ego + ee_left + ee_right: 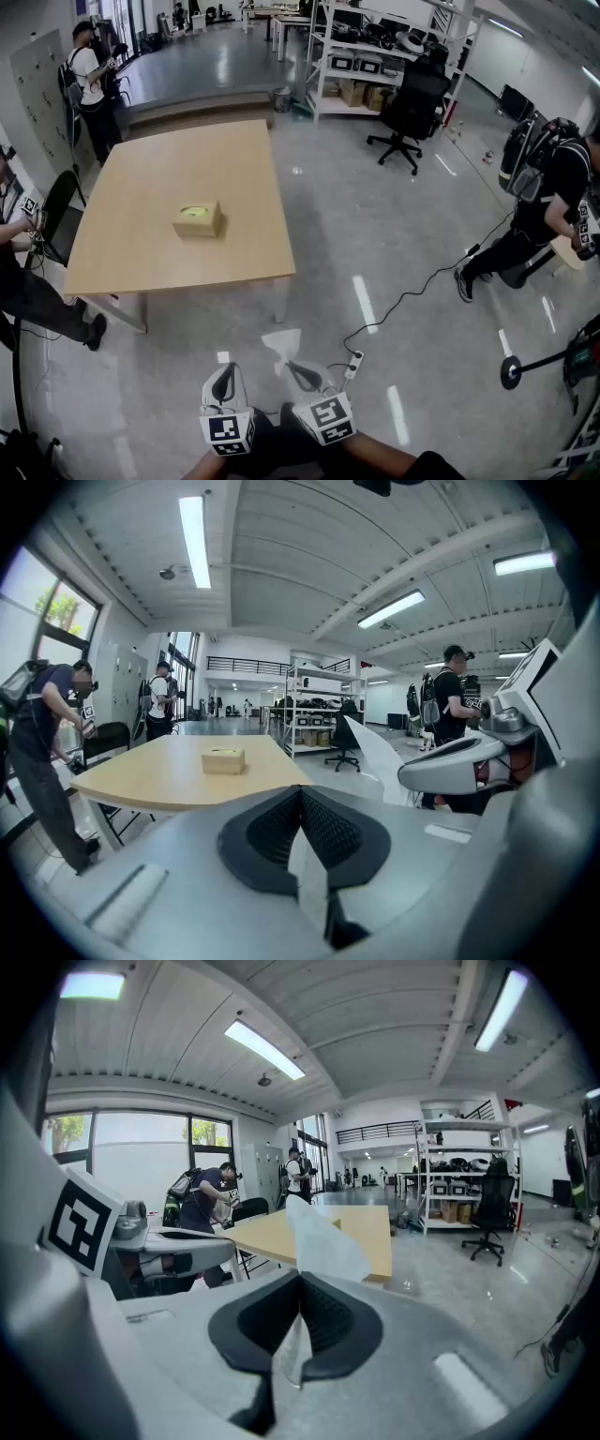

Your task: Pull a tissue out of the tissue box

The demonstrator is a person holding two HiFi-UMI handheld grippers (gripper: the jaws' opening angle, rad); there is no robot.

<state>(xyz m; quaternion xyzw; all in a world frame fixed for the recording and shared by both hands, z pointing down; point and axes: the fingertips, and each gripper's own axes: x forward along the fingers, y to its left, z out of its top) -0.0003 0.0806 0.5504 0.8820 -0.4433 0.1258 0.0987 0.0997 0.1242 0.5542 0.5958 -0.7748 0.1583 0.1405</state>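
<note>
**Right gripper** [300, 1279]: jaws closed on a white tissue [323, 1237]. In the right gripper view the sheet stands up from the jaw line as a loose, crumpled flap. In the head view the same tissue [281, 345] fans out ahead of the right gripper [292, 367], over bare grey floor [412, 281].

**Left gripper** [300, 794]: jaws pressed together at the tips. It is held just beside the right gripper – the two are side by side at the bottom of the head view, the left gripper [225, 373] to the left. The left gripper view shows the right gripper [459, 766] and its tissue [375, 752] close on the right.

**Tissue box** [197, 218]: resting flat near the middle of the light wooden table [141, 253], opening upward. It is well apart from both grippers – open floor lies between them and the table edge. The left gripper view shows the tissue box [223, 759] on the table [159, 780] ahead.

**Surroundings**: a black office chair [408, 103] stands beyond the table, and a power strip [353, 362] lies on the floor near the right gripper.
</note>
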